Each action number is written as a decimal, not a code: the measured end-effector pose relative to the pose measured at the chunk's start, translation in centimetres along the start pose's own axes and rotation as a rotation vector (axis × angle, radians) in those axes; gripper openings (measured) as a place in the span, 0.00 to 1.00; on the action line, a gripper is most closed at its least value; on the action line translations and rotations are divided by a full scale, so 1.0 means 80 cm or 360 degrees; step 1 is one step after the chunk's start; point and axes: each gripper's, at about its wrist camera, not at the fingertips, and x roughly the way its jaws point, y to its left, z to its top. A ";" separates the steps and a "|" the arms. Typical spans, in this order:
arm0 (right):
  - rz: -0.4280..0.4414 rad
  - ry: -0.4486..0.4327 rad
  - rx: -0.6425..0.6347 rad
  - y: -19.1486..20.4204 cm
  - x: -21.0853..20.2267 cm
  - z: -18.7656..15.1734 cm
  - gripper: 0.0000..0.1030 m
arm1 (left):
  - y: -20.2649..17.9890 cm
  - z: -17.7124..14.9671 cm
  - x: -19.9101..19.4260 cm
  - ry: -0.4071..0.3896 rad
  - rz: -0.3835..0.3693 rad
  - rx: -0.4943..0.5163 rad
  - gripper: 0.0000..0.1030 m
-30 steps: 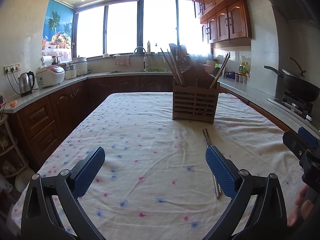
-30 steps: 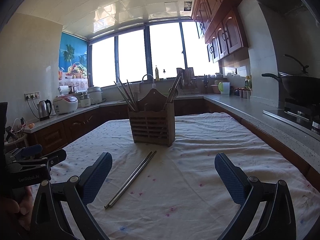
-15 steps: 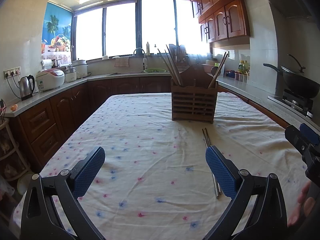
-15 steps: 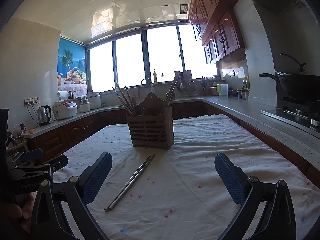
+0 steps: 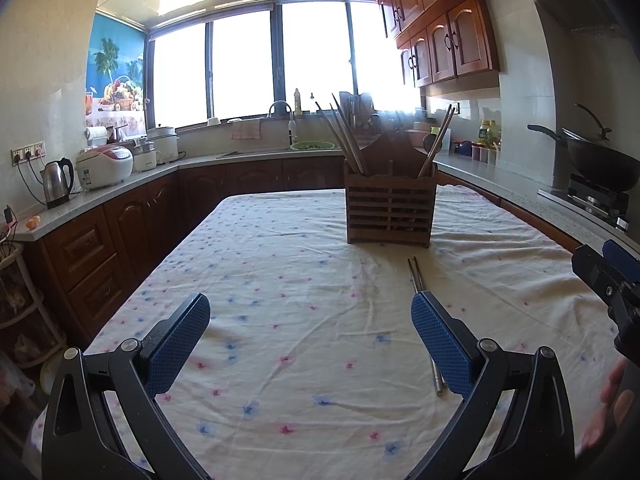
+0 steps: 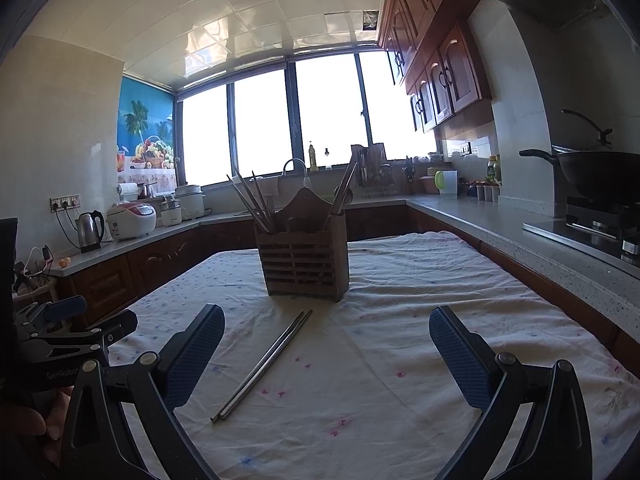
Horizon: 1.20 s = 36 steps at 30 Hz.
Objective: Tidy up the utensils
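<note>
On tablecloth (image 6: 400, 320) | chopsticks (image 6: 264, 364) between right tongs (image 6: 326, 354), nearer left pad.

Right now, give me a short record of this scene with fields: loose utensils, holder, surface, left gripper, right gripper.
loose utensils: pair of metal chopsticks lying side by side on the cloth, nearer the camera than the holder
holder: wooden utensil holder upright, chopsticks standing in it
surface: floral tablecloth
left gripper: jaws open, empty
right gripper: jaws open, empty
</note>
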 end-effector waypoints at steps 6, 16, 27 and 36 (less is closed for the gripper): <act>0.0002 0.0001 -0.0023 0.002 0.000 0.000 1.00 | 0.000 0.000 0.000 0.0001 -0.0001 0.0002 1.00; 0.0000 0.0010 -0.0034 0.003 0.001 0.000 1.00 | 0.001 0.000 -0.001 0.0002 0.0004 -0.0011 1.00; 0.0002 0.0011 -0.0036 0.004 0.002 -0.001 1.00 | 0.003 0.000 -0.002 -0.0004 0.0013 -0.0018 1.00; 0.0004 0.0011 -0.0035 0.004 0.004 -0.001 1.00 | 0.005 0.000 -0.003 -0.0002 0.0017 -0.0017 1.00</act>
